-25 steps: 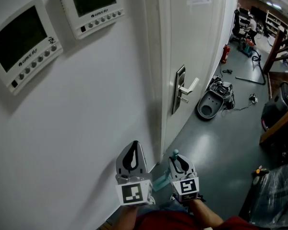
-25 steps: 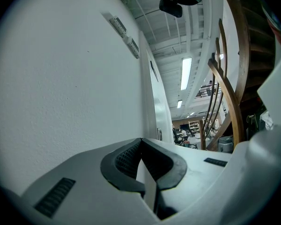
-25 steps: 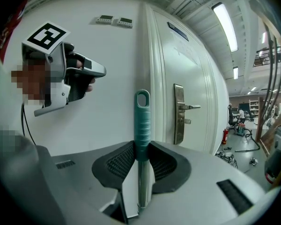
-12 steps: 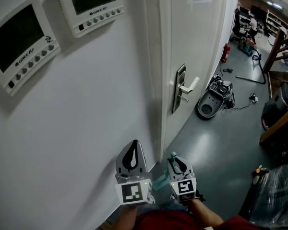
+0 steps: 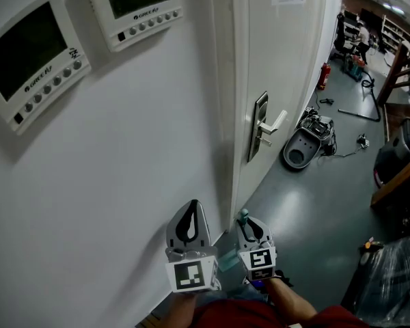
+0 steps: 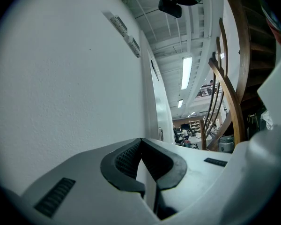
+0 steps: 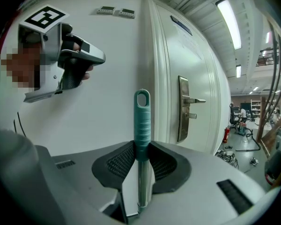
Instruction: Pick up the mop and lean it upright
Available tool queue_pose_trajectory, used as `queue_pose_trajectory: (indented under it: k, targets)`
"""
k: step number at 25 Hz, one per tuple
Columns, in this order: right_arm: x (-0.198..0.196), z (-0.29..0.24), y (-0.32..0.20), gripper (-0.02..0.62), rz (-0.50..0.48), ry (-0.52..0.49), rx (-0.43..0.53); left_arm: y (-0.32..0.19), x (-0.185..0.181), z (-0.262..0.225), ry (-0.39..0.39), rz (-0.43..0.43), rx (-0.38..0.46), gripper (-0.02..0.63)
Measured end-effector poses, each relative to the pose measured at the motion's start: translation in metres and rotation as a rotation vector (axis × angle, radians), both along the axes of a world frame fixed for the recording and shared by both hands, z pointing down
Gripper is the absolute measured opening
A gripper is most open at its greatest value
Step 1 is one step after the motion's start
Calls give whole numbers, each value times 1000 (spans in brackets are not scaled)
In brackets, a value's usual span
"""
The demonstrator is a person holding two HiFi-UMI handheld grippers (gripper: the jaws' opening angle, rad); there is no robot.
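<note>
1. The right gripper [image 7: 141, 146] has its jaws closed on the mop handle [image 7: 142, 121]. The ribbed black pads press the teal grip from both sides, just below its hanging loop.
2. The mop handle stands upright between those jaws. The teal end rises above them and a bare metal shaft runs down behind the pads, where the gripper's own body cuts it off.
3. The mop's head shows in no view. From the head view only the teal tip [image 5: 244, 216] pokes out above the right gripper [image 5: 248, 225]. A pale teal patch lies lower down between the two grippers, and I cannot tell what it is.
4. The left gripper [image 6: 141, 142] has its jaws together, tips meeting, with nothing held between them. It sits just beside the right one, close to the white wall [image 5: 123, 183].
5. In the right gripper view the left gripper [image 7: 68, 60] shows at upper left, with part of the hand on it under a mosaic patch.
6. A white door [image 5: 287, 60] stands just right of the wall, with a metal lever handle [image 5: 270, 125] on a dark plate. A sheet of paper at its top is cut off by the frame.
7. Two control panels [image 5: 34, 60] [image 5: 138, 5] with dark screens hang on the wall, both partly cropped.
8. Farther off on the grey floor [image 5: 307, 210] lie a grey vacuum-like unit [image 5: 302, 145] and a red fire extinguisher [image 5: 324, 76]. The clutter beyond them is too small to make out.
</note>
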State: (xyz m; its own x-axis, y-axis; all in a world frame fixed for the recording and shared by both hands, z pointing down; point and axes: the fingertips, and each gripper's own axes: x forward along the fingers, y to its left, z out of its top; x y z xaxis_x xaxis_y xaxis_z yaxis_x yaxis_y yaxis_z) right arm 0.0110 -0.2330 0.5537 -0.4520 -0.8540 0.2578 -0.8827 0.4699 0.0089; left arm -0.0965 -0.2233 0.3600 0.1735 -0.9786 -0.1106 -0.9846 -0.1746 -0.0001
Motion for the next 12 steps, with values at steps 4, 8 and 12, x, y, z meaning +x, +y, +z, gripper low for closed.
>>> queue_pose_trajectory:
  k: [4, 8, 12]
  targets:
    - [-9, -1, -16, 106, 9, -17, -19, 2, -3, 1, 3, -6, -4, 14]
    - [-16, 6, -36, 106, 17, 4, -10, 3, -5, 2, 5, -12, -7, 14]
    - [-26, 7, -55, 106, 28, 24, -34, 5, -7, 3, 4, -15, -5, 14]
